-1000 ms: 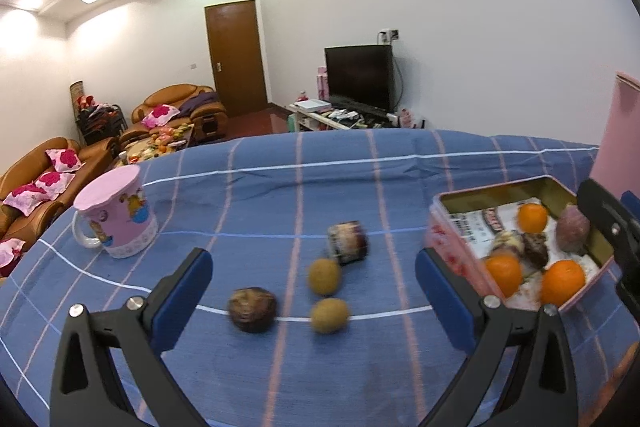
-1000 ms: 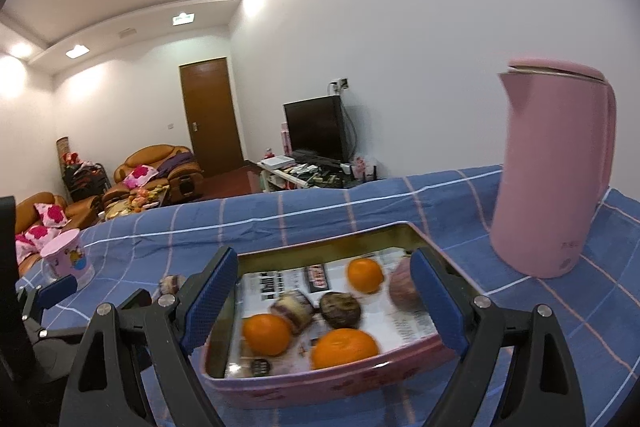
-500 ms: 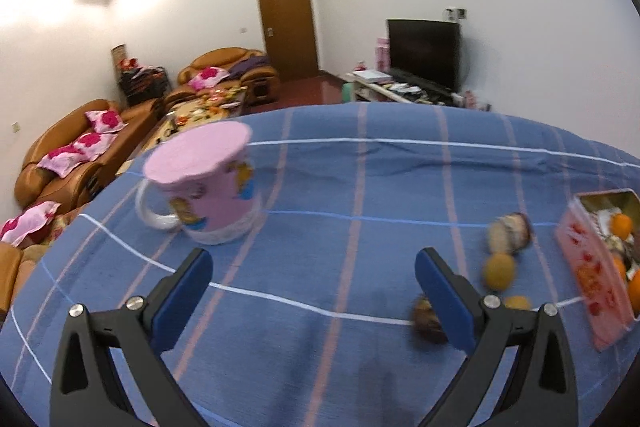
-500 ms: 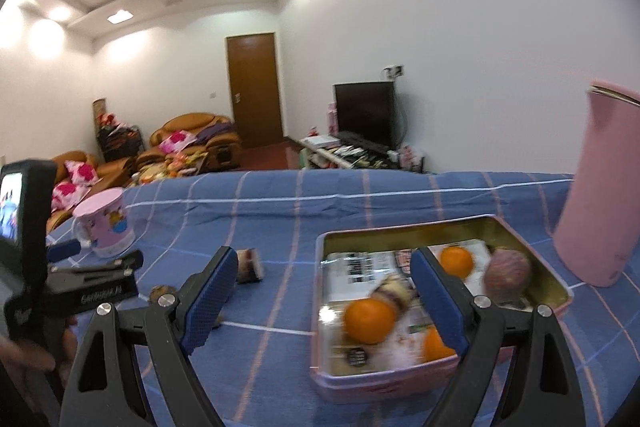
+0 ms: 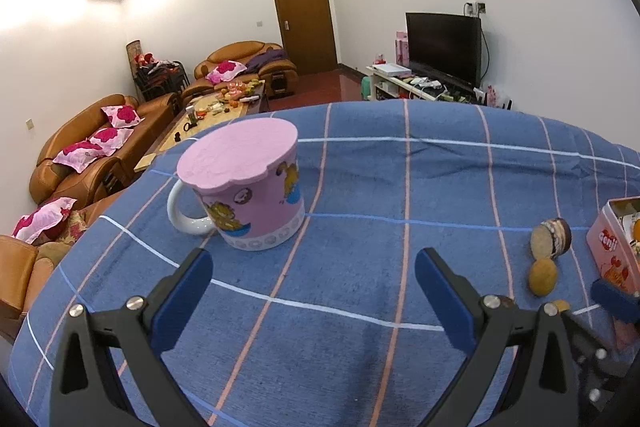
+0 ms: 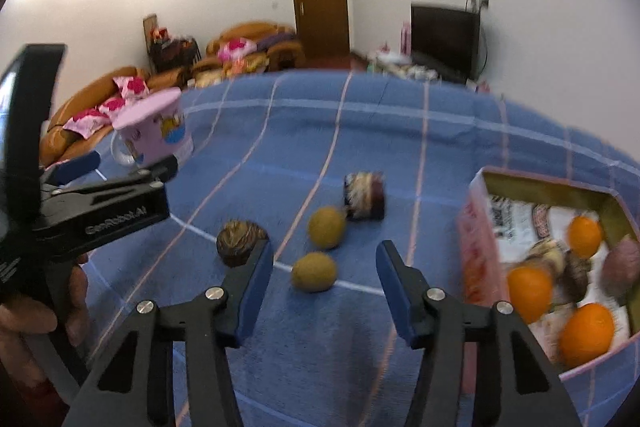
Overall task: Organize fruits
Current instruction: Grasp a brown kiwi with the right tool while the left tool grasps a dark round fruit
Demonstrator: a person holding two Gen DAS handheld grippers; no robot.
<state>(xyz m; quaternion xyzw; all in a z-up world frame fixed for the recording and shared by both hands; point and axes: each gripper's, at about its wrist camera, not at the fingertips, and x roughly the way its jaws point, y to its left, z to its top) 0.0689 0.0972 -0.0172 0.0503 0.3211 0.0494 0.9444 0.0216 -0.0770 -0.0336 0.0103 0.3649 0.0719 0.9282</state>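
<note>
Just ahead of the spread right gripper [image 6: 325, 285], a kiwi [image 6: 314, 271].

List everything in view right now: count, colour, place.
Kiwis: 2, brownish-green, on the cloth ahead of the right gripper.
Dark round fruit: 1, brown, left of the kiwis.
Wrapped roll: 1, dark brown and cream, behind the kiwis.
Tin: 1, pink, right side of the table.
Oranges: 3, orange, in the tin among some darker blurred items.
Mug: 1, pink with lid, left side.
Tablecloth: 1, blue checked, over the table.
Left gripper: open, empty.
Right gripper: open, empty.
</note>
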